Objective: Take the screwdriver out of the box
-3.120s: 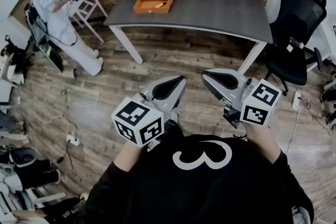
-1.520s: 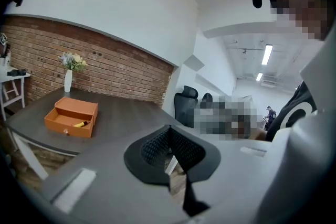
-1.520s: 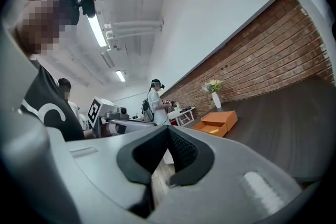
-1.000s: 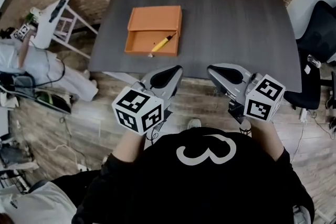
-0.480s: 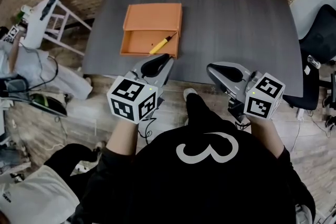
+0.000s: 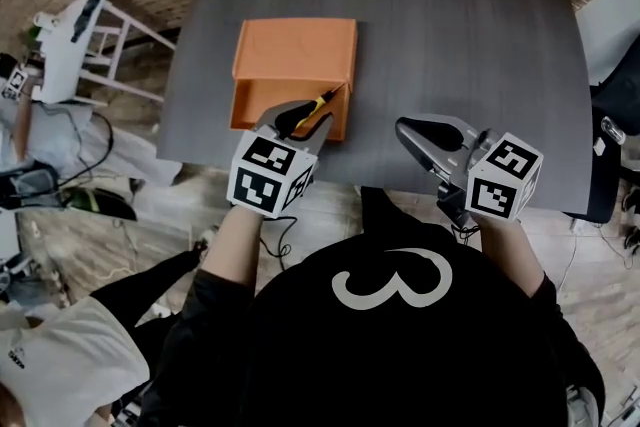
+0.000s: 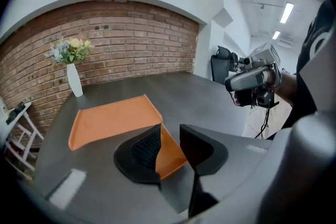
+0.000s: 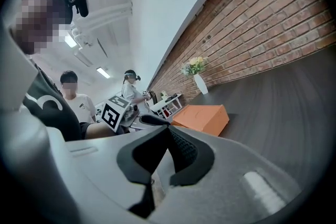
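Dark grey table (image 6: 450,45) carries an open, flat orange box (image 6: 295,50). The left gripper (image 6: 290,120) is over its near edge, its jaws just opened and empty. The right gripper (image 6: 425,133) is closed on nothing. The yellow-handled screwdriver (image 6: 322,102) lies in the box just beyond the left fingers, not grasped yet.

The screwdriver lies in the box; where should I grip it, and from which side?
Probably the yellow body of the screwdriver, mid-length, from above, jaws across it. It lies flat, slanted beside the right wall of the orange box, so a sideways approach looks blocked.
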Available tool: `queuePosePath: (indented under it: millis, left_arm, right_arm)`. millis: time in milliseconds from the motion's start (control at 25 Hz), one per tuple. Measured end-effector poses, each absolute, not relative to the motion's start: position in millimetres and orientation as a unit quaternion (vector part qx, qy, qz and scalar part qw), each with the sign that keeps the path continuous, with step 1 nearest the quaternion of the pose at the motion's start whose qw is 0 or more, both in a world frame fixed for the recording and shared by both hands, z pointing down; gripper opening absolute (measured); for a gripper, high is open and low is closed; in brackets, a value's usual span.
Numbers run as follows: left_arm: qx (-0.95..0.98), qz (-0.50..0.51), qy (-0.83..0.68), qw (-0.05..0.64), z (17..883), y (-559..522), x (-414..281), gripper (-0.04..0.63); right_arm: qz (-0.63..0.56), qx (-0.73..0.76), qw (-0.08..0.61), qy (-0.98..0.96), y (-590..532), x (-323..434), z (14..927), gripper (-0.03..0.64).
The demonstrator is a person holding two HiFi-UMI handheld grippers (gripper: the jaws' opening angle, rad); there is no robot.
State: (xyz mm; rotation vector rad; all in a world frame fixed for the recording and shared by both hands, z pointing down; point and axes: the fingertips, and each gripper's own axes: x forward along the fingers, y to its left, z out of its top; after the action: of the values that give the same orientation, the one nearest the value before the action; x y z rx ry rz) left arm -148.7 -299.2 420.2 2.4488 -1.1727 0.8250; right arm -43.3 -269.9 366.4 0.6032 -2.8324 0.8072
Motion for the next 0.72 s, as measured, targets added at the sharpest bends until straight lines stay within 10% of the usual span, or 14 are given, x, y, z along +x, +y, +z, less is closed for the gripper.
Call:
queuePosePath:
  millis: [720]
  left_arm:
    - [0.796,0.472,-0.339,0.169,534.9,-351.5,-170.9,0.164]
  right_arm:
    - [0.313,0.201,0.103,-0.922,-323.8,-31.9,418.5,0.002]
